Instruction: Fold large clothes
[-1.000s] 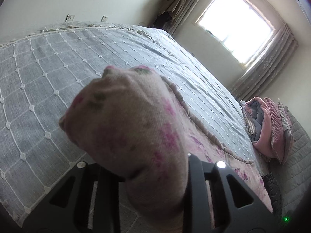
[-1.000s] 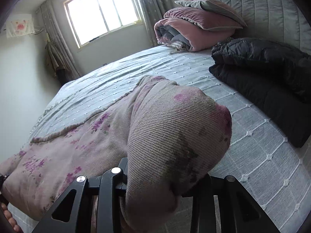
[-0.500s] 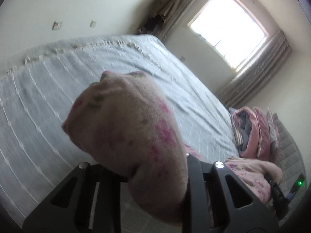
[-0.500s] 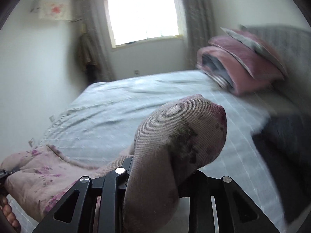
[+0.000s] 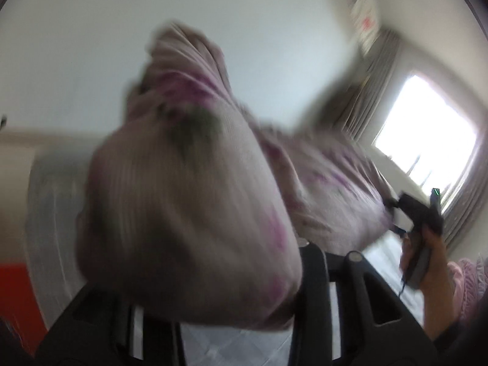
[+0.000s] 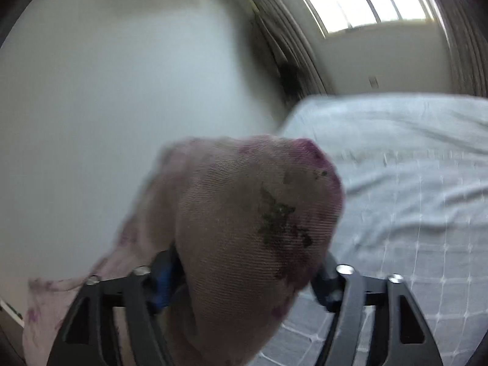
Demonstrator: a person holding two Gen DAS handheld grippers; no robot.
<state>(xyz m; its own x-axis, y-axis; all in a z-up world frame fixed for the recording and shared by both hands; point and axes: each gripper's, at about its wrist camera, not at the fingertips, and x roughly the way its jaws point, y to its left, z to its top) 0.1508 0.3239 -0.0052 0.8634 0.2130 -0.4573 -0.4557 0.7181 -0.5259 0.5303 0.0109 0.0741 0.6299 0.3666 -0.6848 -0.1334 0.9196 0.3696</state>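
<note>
Bed [image 6: 411, 183] has dropped low right – you've swung the garment [image 5: 189, 213] up, left claw [image 5: 219, 302] and right claw [image 6: 244, 277] both clamping it, ready to shake flat.

Garment [image 5: 189, 201]: pale pink-beige ribbed knit, purple flower print, dark green leaf blotches. Bedspread [image 6: 411, 164]: light blue-grey, white stitched grid. Both tools black: left tool [image 5: 213, 308], right tool [image 6: 244, 277], blue pads. Curtains [image 5: 369, 91] grey. Wall [image 6: 122, 76] white.

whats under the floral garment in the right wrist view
Grey quilted bedspread lies below the lifted floral garment. The right gripper's fingertips are covered by cloth.
</note>
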